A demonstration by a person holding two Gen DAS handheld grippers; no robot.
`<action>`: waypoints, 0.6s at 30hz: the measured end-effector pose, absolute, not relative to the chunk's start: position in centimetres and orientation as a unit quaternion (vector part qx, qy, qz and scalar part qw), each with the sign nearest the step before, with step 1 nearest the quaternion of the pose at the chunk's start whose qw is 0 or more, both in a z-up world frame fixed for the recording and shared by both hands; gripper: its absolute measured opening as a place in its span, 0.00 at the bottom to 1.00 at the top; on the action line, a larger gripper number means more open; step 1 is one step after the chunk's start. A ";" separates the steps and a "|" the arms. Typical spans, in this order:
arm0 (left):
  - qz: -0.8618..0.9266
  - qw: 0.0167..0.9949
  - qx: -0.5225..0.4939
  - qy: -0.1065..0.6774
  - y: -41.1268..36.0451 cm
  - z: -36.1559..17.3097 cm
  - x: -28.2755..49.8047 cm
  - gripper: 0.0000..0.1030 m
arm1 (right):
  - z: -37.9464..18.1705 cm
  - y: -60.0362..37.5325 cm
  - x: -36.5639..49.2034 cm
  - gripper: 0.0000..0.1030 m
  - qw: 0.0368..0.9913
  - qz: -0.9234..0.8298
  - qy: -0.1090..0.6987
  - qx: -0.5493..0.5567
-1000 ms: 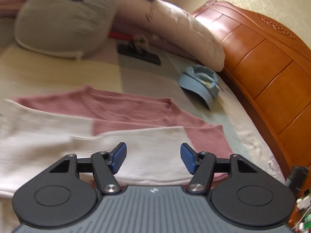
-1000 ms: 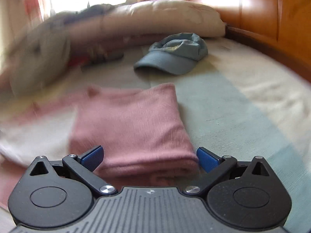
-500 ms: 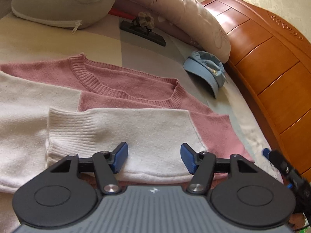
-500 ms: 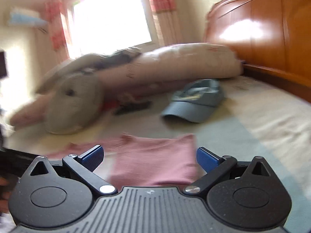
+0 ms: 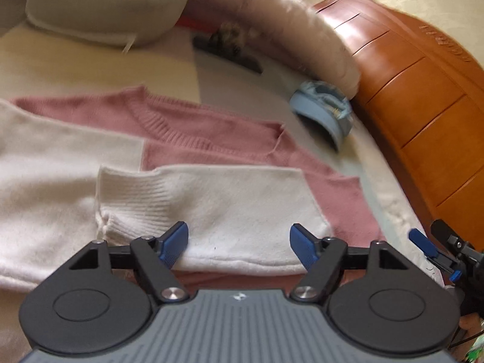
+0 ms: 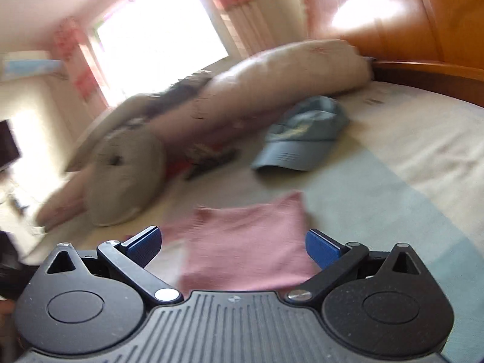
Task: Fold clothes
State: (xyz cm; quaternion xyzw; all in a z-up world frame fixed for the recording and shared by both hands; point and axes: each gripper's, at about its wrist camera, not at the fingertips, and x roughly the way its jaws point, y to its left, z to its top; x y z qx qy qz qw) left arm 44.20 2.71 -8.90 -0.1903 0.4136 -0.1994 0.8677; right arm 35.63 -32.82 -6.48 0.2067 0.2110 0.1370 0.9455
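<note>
The bed [image 5: 187, 69] carries everything, its pale striped cover running up to the orange wooden headboard [image 5: 423, 96] along the right edge, with a long pinkish bolster [image 5: 281, 33] and a grey pillow [image 5: 103, 9] at the far edge. Spread flat across the near half of the bed lies the pink and white sweater [image 5: 211, 133], neckline toward the pillows, one white sleeve [image 5: 211, 202] already laid across the body so that its ribbed cuff [image 5: 133, 205] points toward the left edge. It looks like a soft, light, loosely knitted thing: it will drape and sag from any pinch, stretch if dragged, and cling slightly to the cover rather than slide. The sensible hold, I judge, is a doubled edge such as the shoulder fold or the hem, taking both layers so that the sleeve does not slip out of place. A blue cap [image 5: 326, 115] sits near the headboard edge, clear of the sweater, and a dark flat object [image 5: 230, 54] lies below the bolster. The left gripper [image 5: 239, 243] hangs just over the near edge of the folded sleeve, its jaws having just spread wider, with nothing pinched. The right gripper [image 6: 233, 249] is likewise released and empty, raised over the pink shoulder end.
</note>
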 end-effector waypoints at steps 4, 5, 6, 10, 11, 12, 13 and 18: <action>-0.205 0.863 -0.189 0.421 2.2 -7.6 44.4 0.72 | -8.3 -30.9 37.7 1.00 0.939 0.139 0.273 0.159; -0.220 0.860 -0.186 0.422 1.5 -6.9 44.6 0.72 | -9.3 -30.6 38.5 1.00 0.935 0.120 0.300 0.147; -0.236 0.856 -0.182 0.424 0.9 -6.3 44.9 0.72 | -9.8 -30.3 38.9 1.00 0.934 0.110 0.313 0.136; -0.307 0.824 -0.171 0.445 -3.5 -4.3 47.3 0.73 | -9.9 -29.7 38.9 1.00 0.941 0.111 0.304 0.099; -0.324 0.810 -0.173 0.456 -4.8 -4.0 48.2 0.73 | -10.1 -29.5 39.2 1.00 0.942 0.112 0.305 0.087; -0.341 0.796 -0.176 0.468 -6.1 -3.9 49.2 0.73 | -10.0 -29.3 39.2 1.00 0.942 0.113 0.306 0.077; -0.352 0.780 -0.182 0.485 -7.6 -4.1 50.4 0.73 | -9.9 -29.2 39.1 1.00 0.942 0.115 0.308 0.069; -0.382 0.737 -0.182 0.528 -15.2 -5.2 54.9 0.73 | -10.0 -28.6 39.2 1.00 0.941 0.124 0.310 0.056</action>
